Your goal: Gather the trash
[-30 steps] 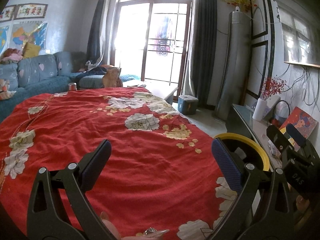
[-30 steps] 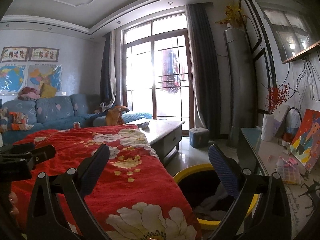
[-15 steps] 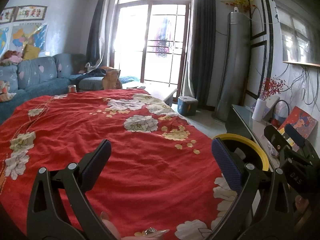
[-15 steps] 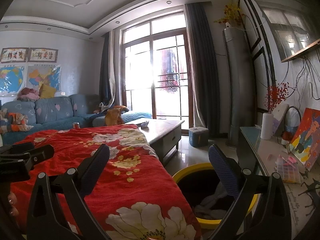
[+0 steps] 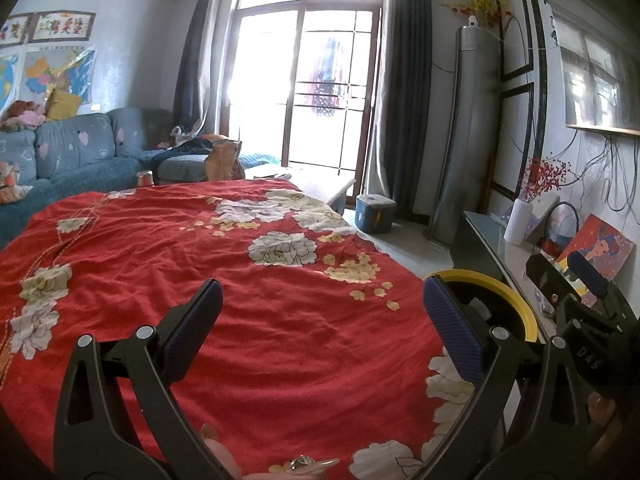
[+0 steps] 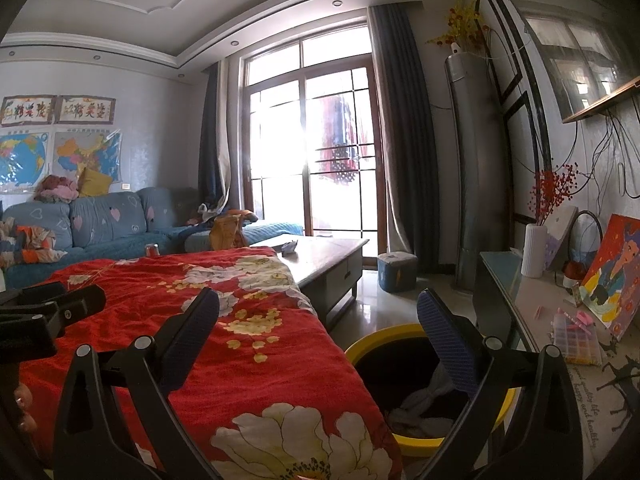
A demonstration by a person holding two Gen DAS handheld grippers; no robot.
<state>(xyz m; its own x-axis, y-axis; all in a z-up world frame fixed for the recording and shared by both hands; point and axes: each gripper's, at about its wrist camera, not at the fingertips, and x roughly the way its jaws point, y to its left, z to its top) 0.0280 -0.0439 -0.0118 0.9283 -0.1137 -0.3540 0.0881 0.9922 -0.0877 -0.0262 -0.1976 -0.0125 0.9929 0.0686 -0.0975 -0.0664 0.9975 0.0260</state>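
A yellow-rimmed bin [image 6: 404, 384] stands on the floor by the right side of the red flowered cloth [image 6: 224, 344]; crumpled white trash [image 6: 424, 408] lies inside it. The bin's rim also shows in the left wrist view [image 5: 500, 300]. My right gripper [image 6: 318, 320] is open and empty, above the cloth's edge and the bin. My left gripper [image 5: 322, 316] is open and empty over the red cloth [image 5: 200, 264]. A crumpled paper [image 6: 289, 247] lies on the far coffee table [image 6: 332, 252]. A small can [image 5: 145, 178] stands at the cloth's far edge.
A blue sofa [image 5: 80, 160] runs along the left wall. A blue stool [image 5: 375, 218] and a tall silver air conditioner [image 5: 460, 136] stand near the window. A side counter [image 6: 552, 320] on the right holds a white vase, a painting and a bead box.
Both grippers have stayed open and nearly still. The views have shifted only slightly.
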